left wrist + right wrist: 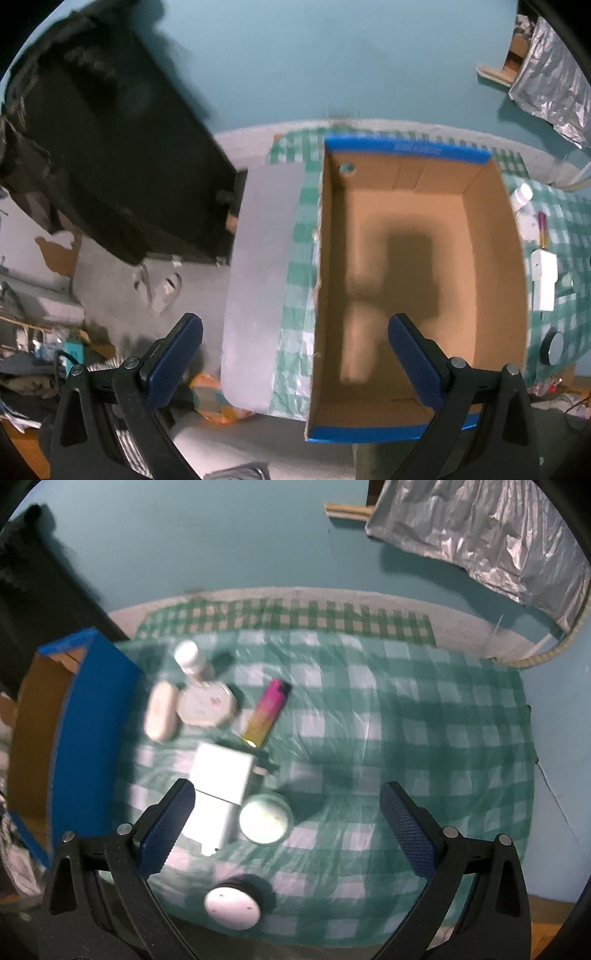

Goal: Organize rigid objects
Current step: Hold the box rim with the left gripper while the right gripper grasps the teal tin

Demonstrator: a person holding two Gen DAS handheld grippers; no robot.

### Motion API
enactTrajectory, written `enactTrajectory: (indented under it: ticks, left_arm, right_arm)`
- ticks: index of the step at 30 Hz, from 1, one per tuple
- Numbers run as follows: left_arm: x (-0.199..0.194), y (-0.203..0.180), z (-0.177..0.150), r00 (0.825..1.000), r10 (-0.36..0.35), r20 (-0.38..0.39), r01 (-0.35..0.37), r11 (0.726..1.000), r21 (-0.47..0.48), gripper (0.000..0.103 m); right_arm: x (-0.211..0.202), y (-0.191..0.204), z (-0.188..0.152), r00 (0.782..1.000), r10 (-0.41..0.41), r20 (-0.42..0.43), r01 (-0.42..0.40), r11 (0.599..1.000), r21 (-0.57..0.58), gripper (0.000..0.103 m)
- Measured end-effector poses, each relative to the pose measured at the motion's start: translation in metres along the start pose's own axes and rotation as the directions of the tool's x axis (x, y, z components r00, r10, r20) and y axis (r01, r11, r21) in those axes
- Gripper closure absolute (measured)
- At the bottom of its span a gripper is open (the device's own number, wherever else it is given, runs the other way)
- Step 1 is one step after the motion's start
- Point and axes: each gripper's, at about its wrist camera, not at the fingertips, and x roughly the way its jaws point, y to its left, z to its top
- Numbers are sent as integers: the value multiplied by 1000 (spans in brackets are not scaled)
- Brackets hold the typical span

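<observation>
An empty cardboard box (424, 258) with blue outer sides sits on the green checked cloth; it also shows at the left in the right wrist view (92, 716). My left gripper (295, 362) hangs open above its near left wall, holding nothing. My right gripper (284, 823) is open above the cloth. Between and beyond its fingers lie a white charger (218, 790), a small pale round jar (264, 821), a round black-rimmed puck (232, 904), a pink-yellow lighter (266, 712), a hexagonal compact (207, 705), a beige oval case (160, 710) and a white bottle (190, 659).
A grey sheet (262, 280) lies left of the box at the table edge. A black bag (103, 140) hangs at the left over a cluttered floor. Crinkled silver foil (480, 535) hangs on the blue wall at the upper right.
</observation>
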Motion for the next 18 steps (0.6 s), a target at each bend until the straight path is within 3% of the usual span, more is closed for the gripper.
enactTrajectory:
  ticks: [10,15,18]
  left_arm:
    - [68,4,-18,990,-56,-132,56,998,-6,4]
    - [82,4,-26,986,-60,-155,63,998,12,15]
    - [90,3,-29,983,-66,-173,70,997,20,27]
  right_arm:
    - [61,0,-24,994,-12,-108,12,1000,-2,16]
    - [75,2,-29,991,-11,-132,11,1000,-1,26]
    - [78,3,-29,991,-23,-128,23,1000,-5,33]
